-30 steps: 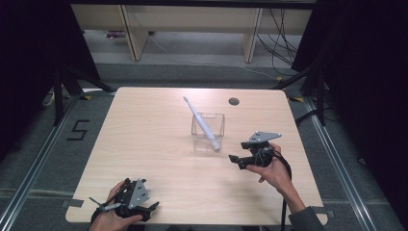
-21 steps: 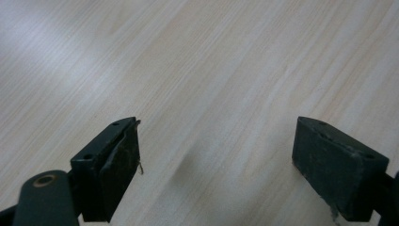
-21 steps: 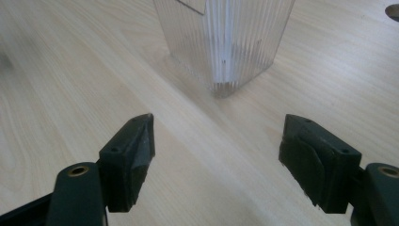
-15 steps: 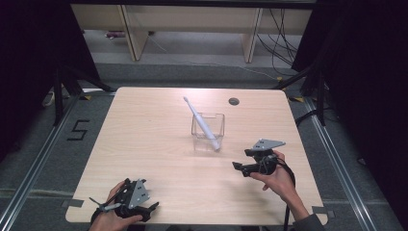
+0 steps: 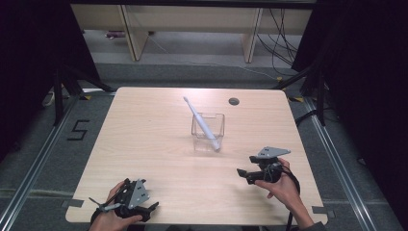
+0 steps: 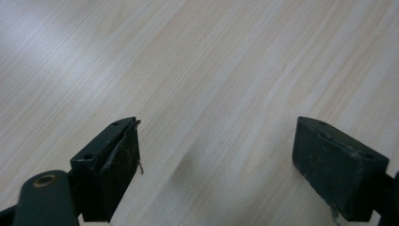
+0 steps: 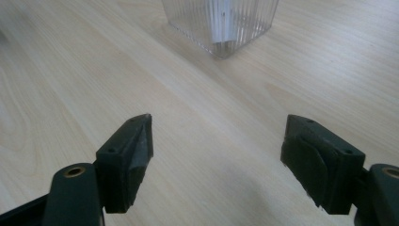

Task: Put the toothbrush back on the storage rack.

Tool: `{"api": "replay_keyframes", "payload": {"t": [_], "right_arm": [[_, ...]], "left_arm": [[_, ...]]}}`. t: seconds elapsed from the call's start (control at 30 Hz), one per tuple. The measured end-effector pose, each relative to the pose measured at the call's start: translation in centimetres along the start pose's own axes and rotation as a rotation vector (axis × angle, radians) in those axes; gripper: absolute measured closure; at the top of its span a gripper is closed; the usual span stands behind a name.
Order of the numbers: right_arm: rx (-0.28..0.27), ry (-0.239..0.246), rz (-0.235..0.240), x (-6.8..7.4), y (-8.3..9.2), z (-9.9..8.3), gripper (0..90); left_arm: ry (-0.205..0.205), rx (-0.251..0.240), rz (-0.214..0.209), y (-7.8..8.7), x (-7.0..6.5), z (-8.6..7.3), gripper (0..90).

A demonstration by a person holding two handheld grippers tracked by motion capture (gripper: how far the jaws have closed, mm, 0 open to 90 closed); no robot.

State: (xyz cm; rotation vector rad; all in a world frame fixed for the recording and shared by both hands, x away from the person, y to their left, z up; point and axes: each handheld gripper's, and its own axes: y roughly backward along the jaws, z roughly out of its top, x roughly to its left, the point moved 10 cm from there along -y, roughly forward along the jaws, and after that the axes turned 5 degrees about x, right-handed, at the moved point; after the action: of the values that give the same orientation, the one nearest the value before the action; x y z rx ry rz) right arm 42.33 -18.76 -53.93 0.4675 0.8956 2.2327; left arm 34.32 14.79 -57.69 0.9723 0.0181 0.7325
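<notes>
The toothbrush (image 5: 202, 122) leaning from the clear cup (image 5: 208, 131) toward 11 o'clock is seen from above; the cup's ribbed wall is shown in the right gripper view. The right gripper (image 5: 242, 173), held low at 5 o'clock of the cup, and the left gripper (image 5: 155, 207) are both seen with jaws apart, nothing between.

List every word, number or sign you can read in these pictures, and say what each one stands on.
"5": a dark numeral marked on the grey floor, left of the light wooden table.
Nothing readable on the clear ribbed plastic cup or the white toothbrush.
</notes>
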Motion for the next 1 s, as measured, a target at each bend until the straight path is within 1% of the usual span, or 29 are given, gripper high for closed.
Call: {"api": "replay_keyframes", "payload": {"t": [0.03,0.07,0.1,0.13,0.17,0.2,0.23,0.27,0.3,0.33,0.37,0.4,0.43,0.47,0.5,0.6,0.63,0.67,0.7,0.77,0.8,0.83,0.87,0.9,0.93,1.0], "right_arm": [[0.003,-0.025,-0.004,0.1,0.2,-0.2,26.1],[-0.004,-0.007,0.000,0.0,0.2,-0.2,26.2],[-0.005,-0.016,-0.002,0.1,0.2,-0.4,26.1],[0.017,-0.054,0.005,0.4,0.4,-0.7,26.1],[0.001,-0.012,-0.002,0.0,0.4,-0.7,26.1],[-0.008,-0.008,-0.007,-0.1,0.4,-0.7,26.0],[0.006,-0.058,0.002,0.3,0.5,-1.0,26.0],[0.008,-0.039,0.000,0.2,0.5,-1.2,26.0],[-0.003,-0.017,-0.006,0.0,0.5,-1.2,25.9],[0.001,-0.046,0.001,0.3,0.6,-1.4,25.9],[-0.004,-0.025,-0.001,0.1,0.6,-1.4,25.6],[-0.003,-0.019,-0.006,0.1,0.7,-1.6,25.5],[-0.002,-0.043,0.005,0.4,0.8,-1.7,25.5],[-0.012,-0.026,-0.001,0.2,0.9,-1.7,25.5],[-0.009,-0.043,0.005,0.4,0.9,-1.9,25.4],[-0.007,-0.054,0.011,0.6,1.0,-2.3,25.1],[-0.005,-0.040,0.009,0.4,1.1,-2.4,24.8],[-0.003,-0.057,0.010,0.6,1.2,-2.5,24.5],[-0.007,-0.040,0.011,0.5,1.2,-2.6,24.4],[-0.009,-0.046,0.002,0.5,1.3,-2.7,24.0],[-0.011,-0.069,0.008,0.7,1.3,-2.8,23.6],[-0.007,-0.049,0.013,0.6,1.3,-2.9,23.2],[-0.001,-0.074,0.014,0.8,1.3,-3.1,22.8],[0.000,-0.048,0.017,0.6,1.3,-3.2,22.1],[-0.005,-0.057,0.009,0.7,1.4,-3.3,21.6],[-0.009,-0.050,0.001,0.6,1.4,-3.5,21.0]], "left_arm": [[0.000,0.000,0.000,0.0,0.0,0.0,15.1],[0.000,0.000,0.000,0.0,0.0,0.0,15.1],[0.000,0.000,0.001,0.0,0.0,0.0,15.0],[0.001,-0.001,-0.001,0.0,0.0,0.0,15.1],[0.004,-0.003,-0.006,0.0,0.0,0.0,15.1],[0.004,-0.003,-0.007,0.0,-0.1,0.0,15.0],[0.003,-0.003,-0.007,0.0,-0.1,0.0,15.0],[0.003,-0.001,-0.010,0.0,-0.1,0.0,15.1],[0.004,-0.003,-0.006,0.0,-0.1,0.0,15.1],[0.004,-0.003,-0.007,0.0,-0.1,0.0,15.1],[0.004,-0.003,-0.007,0.0,-0.1,0.0,15.0],[0.004,-0.003,-0.006,0.0,-0.1,0.0,15.0],[0.004,-0.003,-0.007,0.0,-0.1,0.0,15.1],[0.004,-0.003,-0.006,0.0,-0.1,0.0,15.0],[0.004,-0.003,-0.007,0.0,-0.1,0.0,15.0],[0.005,-0.002,-0.007,0.0,-0.1,0.0,15.0],[0.004,-0.002,-0.007,0.0,-0.1,0.0,15.1],[0.004,-0.002,-0.006,0.0,-0.1,0.0,15.0],[0.005,-0.002,-0.007,0.0,-0.1,0.0,15.1],[0.005,-0.002,-0.007,0.0,-0.1,0.0,15.1],[0.005,-0.008,-0.007,-0.1,-0.1,0.0,15.1],[0.005,-0.001,-0.007,0.0,-0.1,0.0,15.1],[0.005,-0.002,-0.007,0.0,-0.1,0.0,15.0],[0.005,-0.002,-0.007,0.0,-0.1,0.0,15.0],[0.005,-0.002,-0.008,0.0,-0.1,0.0,15.0],[0.005,-0.002,-0.008,0.0,-0.1,0.0,15.1]]}}
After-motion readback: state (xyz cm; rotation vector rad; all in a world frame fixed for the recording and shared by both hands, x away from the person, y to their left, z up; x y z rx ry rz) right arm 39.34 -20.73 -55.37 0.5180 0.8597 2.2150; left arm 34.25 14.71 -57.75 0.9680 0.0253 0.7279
